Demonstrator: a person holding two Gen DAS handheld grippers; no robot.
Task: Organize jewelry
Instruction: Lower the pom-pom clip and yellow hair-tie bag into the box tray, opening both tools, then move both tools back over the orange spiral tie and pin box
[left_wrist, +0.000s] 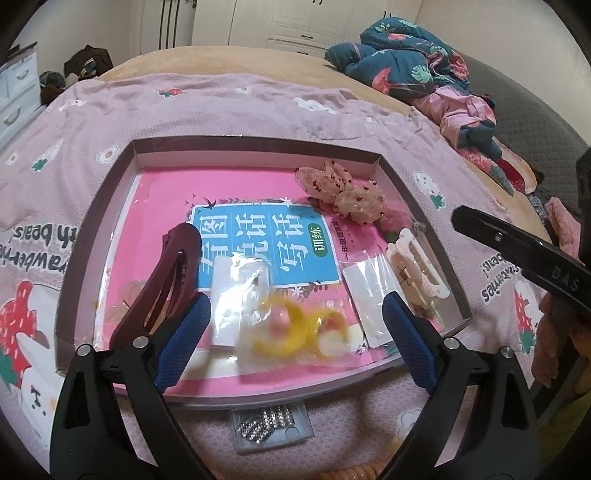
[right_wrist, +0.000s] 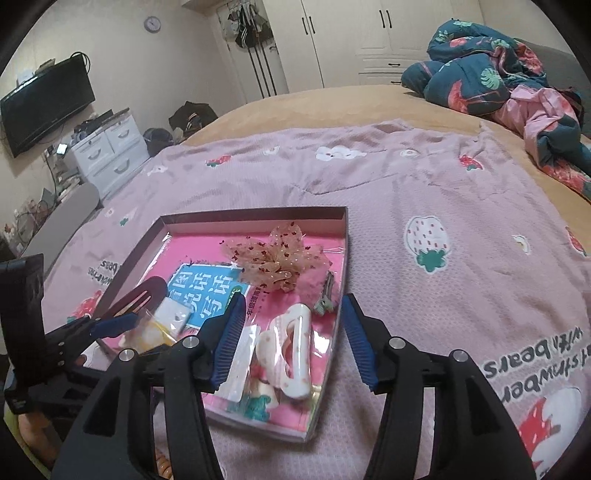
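Left gripper (left_wrist: 295, 325) jaws spread wide, blue pads (left_wrist: 184, 332) clear of everything; between them, blurred, a clear bag with yellow hoop earrings (left_wrist: 295, 328) lying in the tray, not pinched. Just left of the left pad a maroon hair claw (left_wrist: 162, 280) lies on the tray floor, its near end at the finger, contact unclear. Beside the earring bag a clear packet with a white card (left_wrist: 236, 291), and to the right a second clear packet with white card (left_wrist: 365, 295). Right gripper (right_wrist: 291, 339) jaws part open, nothing pressed; a cream polka-dot hair claw (right_wrist: 288, 354) in clear wrap sits between and below the pads, resting in the tray. Its right pad (right_wrist: 358, 343) hangs outside the tray wall. Beyond the cream claw a small metal hair clip (right_wrist: 325, 299), then a peach sheer bow scrunchie (right_wrist: 273, 262) with dark red specks near the far right corner. All lie on a pink book cover with a blue Chinese title panel (left_wrist: 266, 247), which lines a shallow cardboard box tray (left_wrist: 255, 142). In front of the tray, outside it, a clear bag of rhinestone pieces (left_wrist: 269, 424). Tray sits on a mauve strawberry-print blanket (right_wrist: 406, 177) on a bed; a crumpled teal floral quilt (right_wrist: 487, 62) far right.
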